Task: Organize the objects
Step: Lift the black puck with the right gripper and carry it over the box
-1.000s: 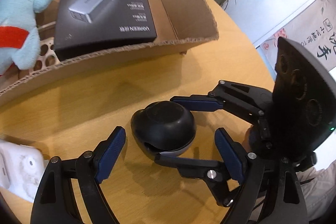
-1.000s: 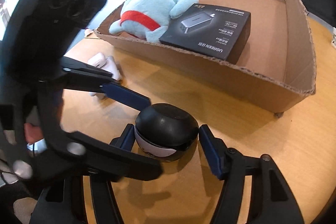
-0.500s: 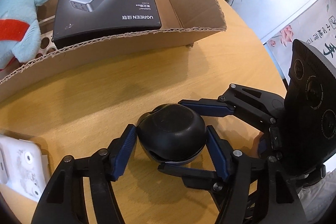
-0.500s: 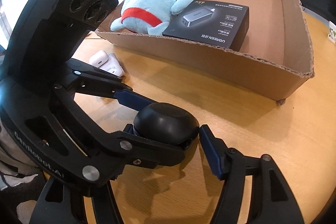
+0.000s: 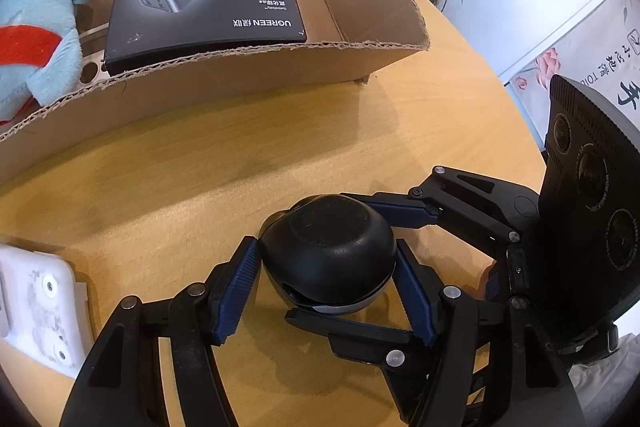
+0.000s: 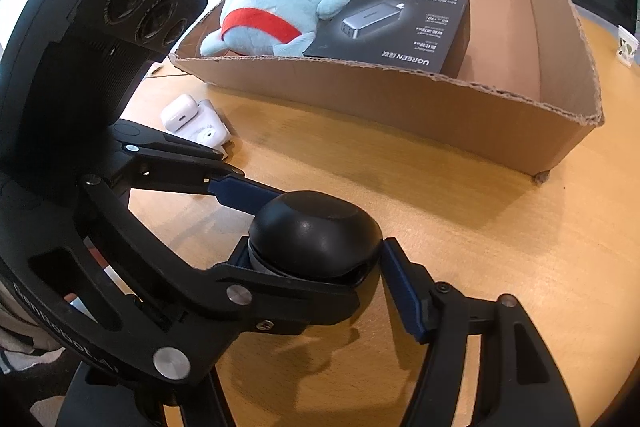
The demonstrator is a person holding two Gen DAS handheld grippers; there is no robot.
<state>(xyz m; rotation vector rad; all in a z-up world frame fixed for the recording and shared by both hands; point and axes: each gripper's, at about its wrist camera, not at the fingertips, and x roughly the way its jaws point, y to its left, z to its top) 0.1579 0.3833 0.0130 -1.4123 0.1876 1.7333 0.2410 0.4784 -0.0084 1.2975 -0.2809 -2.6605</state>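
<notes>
Gripping from crossed sides, the left gripper point(image 5: 328, 267) and right gripper point(image 6: 316, 255) stand half-open, pads pressing one black case point(image 5: 328, 243). It rests on the table point(image 5: 360, 131), near the cardboard box point(image 5: 224, 79).

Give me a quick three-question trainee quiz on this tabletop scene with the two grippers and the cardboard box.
1. True or false: the black charger box lies inside the cardboard box.
2. What do the left gripper and right gripper both clamp?
3. Where does the white earbud case sit: A in the cardboard box, B on the wooden table?

Key: 1 true. 2 the black round case. 3 B.
</notes>
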